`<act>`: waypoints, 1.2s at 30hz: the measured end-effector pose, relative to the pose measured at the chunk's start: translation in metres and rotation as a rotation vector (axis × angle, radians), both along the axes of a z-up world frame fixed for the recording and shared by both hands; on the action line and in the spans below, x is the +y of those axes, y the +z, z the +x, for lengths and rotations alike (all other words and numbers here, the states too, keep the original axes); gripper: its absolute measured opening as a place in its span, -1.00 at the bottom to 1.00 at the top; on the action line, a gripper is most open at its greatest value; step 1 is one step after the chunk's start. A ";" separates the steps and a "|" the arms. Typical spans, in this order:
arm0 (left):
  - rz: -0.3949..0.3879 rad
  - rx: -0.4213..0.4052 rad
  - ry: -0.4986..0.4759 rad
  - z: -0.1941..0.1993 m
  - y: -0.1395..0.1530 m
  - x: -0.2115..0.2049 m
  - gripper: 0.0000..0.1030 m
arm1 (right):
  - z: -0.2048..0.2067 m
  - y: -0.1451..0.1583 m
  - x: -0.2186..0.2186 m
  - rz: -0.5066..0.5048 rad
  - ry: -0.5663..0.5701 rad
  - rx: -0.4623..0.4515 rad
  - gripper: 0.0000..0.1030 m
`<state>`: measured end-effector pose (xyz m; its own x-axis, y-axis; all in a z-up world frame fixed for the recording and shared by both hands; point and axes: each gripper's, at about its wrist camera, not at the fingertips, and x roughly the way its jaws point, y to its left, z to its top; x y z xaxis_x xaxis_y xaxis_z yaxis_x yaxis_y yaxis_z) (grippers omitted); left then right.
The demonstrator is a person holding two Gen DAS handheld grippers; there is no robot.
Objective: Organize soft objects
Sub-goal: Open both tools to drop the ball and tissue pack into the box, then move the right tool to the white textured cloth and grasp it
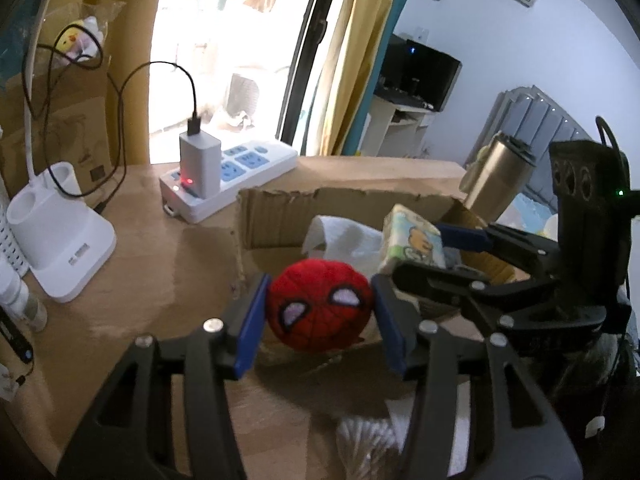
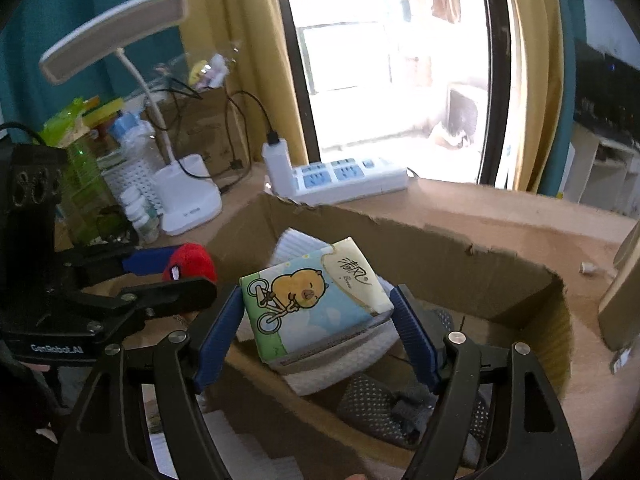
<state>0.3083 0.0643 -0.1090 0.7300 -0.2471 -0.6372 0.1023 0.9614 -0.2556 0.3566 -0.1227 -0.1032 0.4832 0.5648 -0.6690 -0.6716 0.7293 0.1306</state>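
My left gripper (image 1: 320, 316) is shut on a red Spider-Man plush ball (image 1: 320, 304), held over the near edge of an open cardboard box (image 1: 280, 216). My right gripper (image 2: 316, 332) is shut on a tissue pack with a yellow chick on a bicycle (image 2: 312, 300), held over the box (image 2: 400, 240). The tissue pack also shows in the left wrist view (image 1: 412, 244), and the plush ball in the right wrist view (image 2: 190, 264). White folded cloth (image 1: 344, 240) and grey dotted fabric (image 2: 376, 404) lie inside the box.
On the wooden desk stand a white power strip with a charger (image 1: 228, 172), a white lamp base (image 1: 68, 240), a lamp head (image 2: 116, 32), small bottles (image 2: 136, 208) and a steel flask (image 1: 496, 172). A window is behind.
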 end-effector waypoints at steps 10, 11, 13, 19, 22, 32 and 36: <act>0.003 -0.031 0.008 -0.006 0.008 0.000 0.61 | -0.005 0.009 -0.007 0.011 -0.012 -0.033 0.67; 0.005 -0.037 0.009 -0.008 0.010 0.000 0.61 | -0.006 0.010 -0.007 0.010 -0.012 -0.036 0.67; 0.005 -0.047 0.012 -0.013 0.014 0.000 0.61 | -0.010 0.013 -0.009 0.010 -0.015 -0.041 0.67; 0.004 -0.074 0.017 -0.029 0.024 -0.001 0.61 | -0.024 0.022 -0.014 0.013 -0.025 -0.061 0.67; 0.005 -0.085 0.019 -0.037 0.029 -0.002 0.61 | -0.032 0.027 -0.017 0.014 -0.028 -0.072 0.67; 0.009 -0.112 0.028 -0.064 0.041 -0.005 0.62 | -0.060 0.040 -0.025 0.021 -0.037 -0.102 0.67; 0.008 -0.120 0.032 -0.075 0.043 -0.007 0.62 | -0.072 0.044 -0.029 0.025 -0.043 -0.109 0.67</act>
